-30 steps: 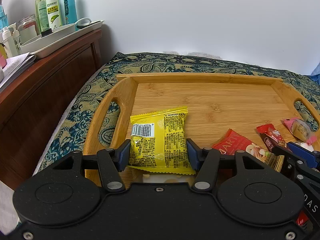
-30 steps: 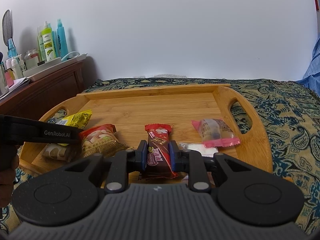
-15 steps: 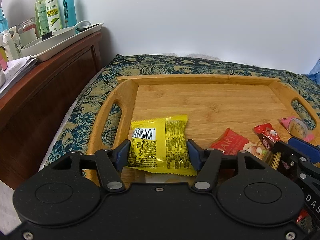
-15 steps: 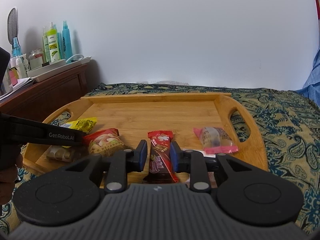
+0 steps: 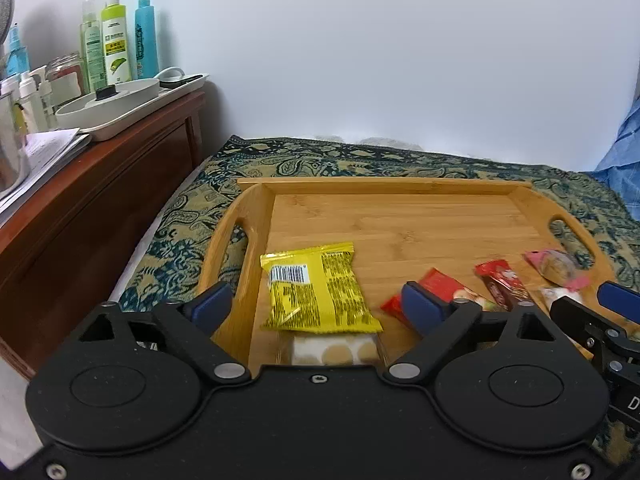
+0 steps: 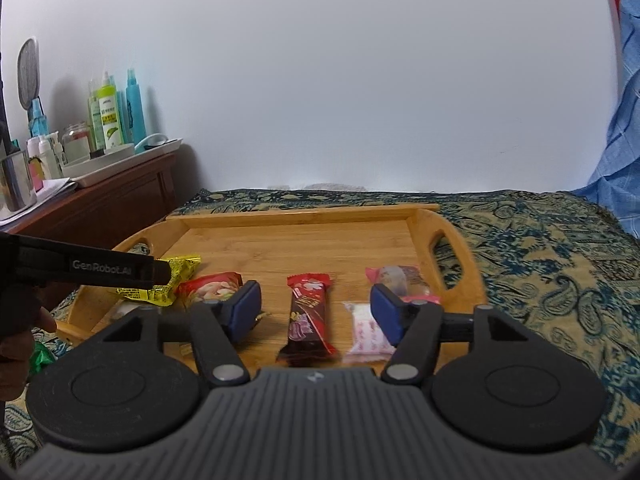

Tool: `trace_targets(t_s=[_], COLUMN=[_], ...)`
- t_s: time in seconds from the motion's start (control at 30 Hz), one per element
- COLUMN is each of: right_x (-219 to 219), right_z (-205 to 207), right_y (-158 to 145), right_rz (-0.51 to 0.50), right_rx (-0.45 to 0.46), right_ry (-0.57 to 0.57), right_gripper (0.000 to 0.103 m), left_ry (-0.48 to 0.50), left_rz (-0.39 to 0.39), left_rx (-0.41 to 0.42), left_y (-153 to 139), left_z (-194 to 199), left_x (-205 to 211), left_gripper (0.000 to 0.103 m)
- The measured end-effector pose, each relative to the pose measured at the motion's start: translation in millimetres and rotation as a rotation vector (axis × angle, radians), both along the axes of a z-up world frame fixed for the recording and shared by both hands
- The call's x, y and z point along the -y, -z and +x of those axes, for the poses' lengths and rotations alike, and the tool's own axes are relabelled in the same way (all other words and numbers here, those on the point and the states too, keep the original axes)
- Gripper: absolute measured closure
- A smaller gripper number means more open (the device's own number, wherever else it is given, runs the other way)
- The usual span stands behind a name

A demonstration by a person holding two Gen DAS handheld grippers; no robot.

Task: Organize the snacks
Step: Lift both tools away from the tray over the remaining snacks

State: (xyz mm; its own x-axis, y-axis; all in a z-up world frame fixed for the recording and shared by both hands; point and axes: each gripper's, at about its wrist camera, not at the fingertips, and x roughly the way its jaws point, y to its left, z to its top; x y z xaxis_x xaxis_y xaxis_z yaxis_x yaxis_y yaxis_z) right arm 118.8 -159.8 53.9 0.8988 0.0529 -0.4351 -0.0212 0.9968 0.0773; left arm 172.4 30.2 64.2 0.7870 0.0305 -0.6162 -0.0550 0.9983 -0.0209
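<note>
A bamboo tray point(image 5: 400, 216) lies on a patterned cloth and holds several snacks along its near edge. My left gripper point(image 5: 316, 302) is open, its jaws apart on either side of a yellow packet point(image 5: 316, 286) that lies flat on the tray, partly over a clear biscuit pack point(image 5: 334, 352). My right gripper point(image 6: 314, 312) is open around a dark red chocolate bar point(image 6: 308, 312) lying on the tray point(image 6: 288, 240). A red snack bag point(image 6: 208, 286), a pink-white candy point(image 6: 366, 330) and a pink-wrapped sweet point(image 6: 400, 276) lie beside it.
A dark wooden cabinet point(image 5: 92, 184) stands left of the tray, carrying a white tray of bottles point(image 5: 120, 108) and papers. A blue cloth point(image 6: 616, 128) hangs at the right. A green wrapper point(image 6: 40, 354) lies on the cloth by the tray's near left corner.
Both grippers opened, letting go of the yellow packet and the chocolate bar, and both drew back and up a little from the tray. The snacks now lie on the tray.
</note>
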Motion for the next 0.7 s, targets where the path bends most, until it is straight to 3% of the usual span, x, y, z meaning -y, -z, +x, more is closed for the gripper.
trace_targets(t_s=[0.27,0.7], right_x=[-0.9,-16.2], right_z=[-36.3,-95.4], right_y=[-9.6,8.8], right_rz=[-0.004,-0.036], right_rx=[-0.005,0.004], right_ry=[-0.060,-0.061], right_gripper=[0.013,0.011], left_ry=[0.013,0.072], left_rz=[-0.025,-0.014], left_rx=[0.038,0.084], left_y=[-10.2,-6.7], left_z=[-49.2,-105.0], left_x=[-3.9,-2.9], left_gripper=[0.002,0.000])
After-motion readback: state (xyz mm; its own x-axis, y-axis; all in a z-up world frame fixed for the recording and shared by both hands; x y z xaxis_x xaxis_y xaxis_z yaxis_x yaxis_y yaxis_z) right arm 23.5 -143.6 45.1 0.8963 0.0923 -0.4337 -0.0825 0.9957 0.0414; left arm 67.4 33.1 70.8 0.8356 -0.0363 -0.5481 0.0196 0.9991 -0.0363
